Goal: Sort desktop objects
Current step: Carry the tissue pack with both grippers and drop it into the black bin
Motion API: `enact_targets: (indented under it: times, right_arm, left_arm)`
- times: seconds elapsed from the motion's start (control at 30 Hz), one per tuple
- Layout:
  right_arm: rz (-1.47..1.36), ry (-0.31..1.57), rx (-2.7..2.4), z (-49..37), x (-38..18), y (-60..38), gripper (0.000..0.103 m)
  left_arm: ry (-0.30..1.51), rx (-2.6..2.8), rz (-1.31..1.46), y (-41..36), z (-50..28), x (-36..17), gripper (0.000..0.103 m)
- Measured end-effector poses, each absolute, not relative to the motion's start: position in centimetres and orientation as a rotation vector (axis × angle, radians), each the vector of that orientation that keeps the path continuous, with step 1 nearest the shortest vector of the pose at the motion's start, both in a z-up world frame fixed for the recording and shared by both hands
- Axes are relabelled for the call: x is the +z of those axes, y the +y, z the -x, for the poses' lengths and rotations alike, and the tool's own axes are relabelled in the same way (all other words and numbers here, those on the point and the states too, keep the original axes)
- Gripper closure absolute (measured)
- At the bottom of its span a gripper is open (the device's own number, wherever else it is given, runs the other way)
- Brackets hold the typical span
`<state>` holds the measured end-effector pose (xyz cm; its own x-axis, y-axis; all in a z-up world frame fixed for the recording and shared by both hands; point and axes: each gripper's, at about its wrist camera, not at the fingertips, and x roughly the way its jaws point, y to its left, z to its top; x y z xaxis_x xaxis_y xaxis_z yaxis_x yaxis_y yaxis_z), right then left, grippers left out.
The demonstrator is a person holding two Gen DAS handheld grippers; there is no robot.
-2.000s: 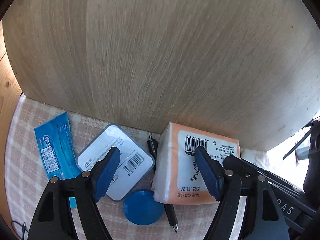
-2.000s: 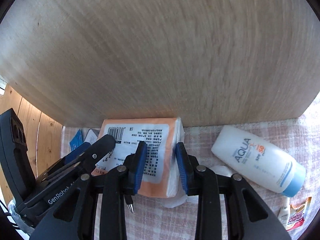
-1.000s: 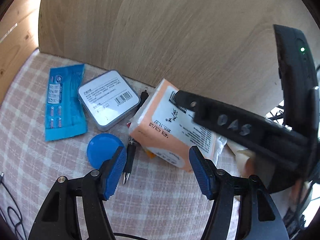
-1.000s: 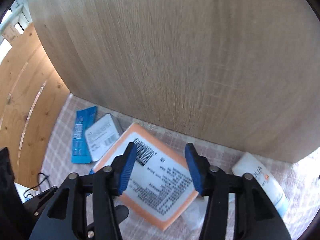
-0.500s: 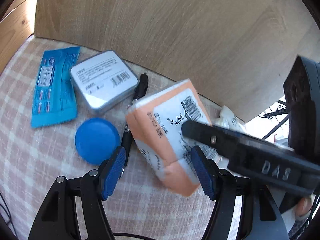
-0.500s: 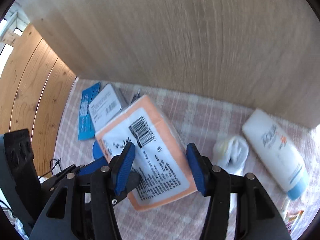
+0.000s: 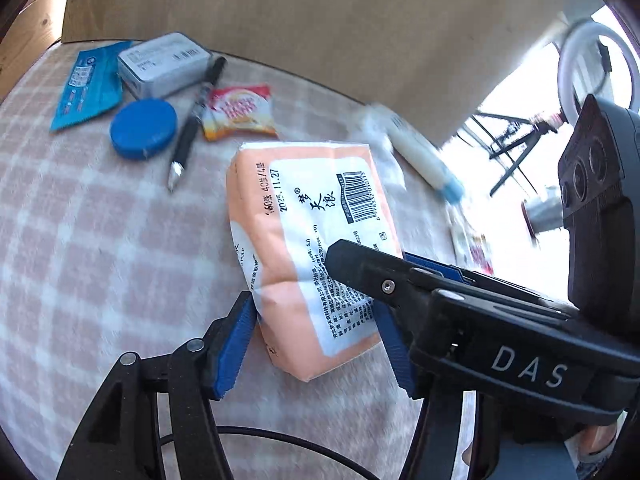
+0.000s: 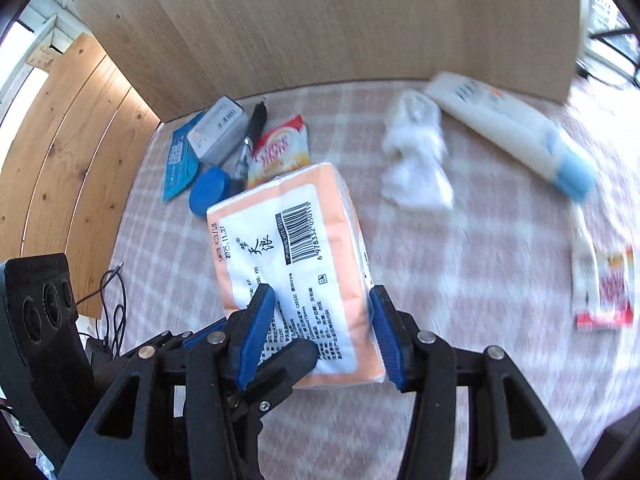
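An orange and white tissue pack (image 7: pixel 308 240) is held above the checked tablecloth. My right gripper (image 8: pixel 322 334) is shut on the tissue pack (image 8: pixel 288 256), one finger on top and one below. My left gripper (image 7: pixel 316 340) straddles the pack's near end, its blue pads at both sides, touching or nearly so. The right gripper's black finger (image 7: pixel 380 276) crosses over the pack in the left wrist view.
On the cloth at far left lie a blue sachet (image 7: pixel 86 84), a grey tin (image 7: pixel 164 62), a blue round lid (image 7: pixel 143 128), a pen (image 7: pixel 196 118) and a snack packet (image 7: pixel 238 114). A white crumpled tissue (image 8: pixel 416 156), a sunscreen bottle (image 8: pixel 508 132) and a sachet (image 8: pixel 604 292) lie right. A wooden board stands behind.
The tissue pack has been lifted off the pile and carried toward the near side, uncovering the snack packet and pen. Both grippers pulled back from the board with it.
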<state>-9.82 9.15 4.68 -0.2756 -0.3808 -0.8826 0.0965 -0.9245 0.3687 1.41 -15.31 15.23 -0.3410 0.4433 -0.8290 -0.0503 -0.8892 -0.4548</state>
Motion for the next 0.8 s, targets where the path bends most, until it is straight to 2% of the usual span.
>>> enact_targets:
  times: [0.2,0.4,0.57,0.8]
  right_arm:
    - [-1.688,-0.440,-2.324,3.8,5.2,12.1,0.055]
    - [-1.687,-0.466,-2.402,-0.7,6.5,15.2,0.055]
    - [-1.670,-0.516,-2.478,-4.2,8.0,18.2,0.055]
    - [-1.605,-0.606,-2.641,-7.7,11.7,24.0,0.055]
  left_arm:
    - [-0.438,2.219,1.564,-8.7,-4.3,11.7,0.046]
    - [-0.348,2.160,1.553,-4.0,-7.1,11.1,0.046]
    - [-0.292,2.116,1.517,-1.4,-9.5,13.2,0.046]
    - [-0.190,2.044,1.420,8.6,-10.2,14.9,0.046]
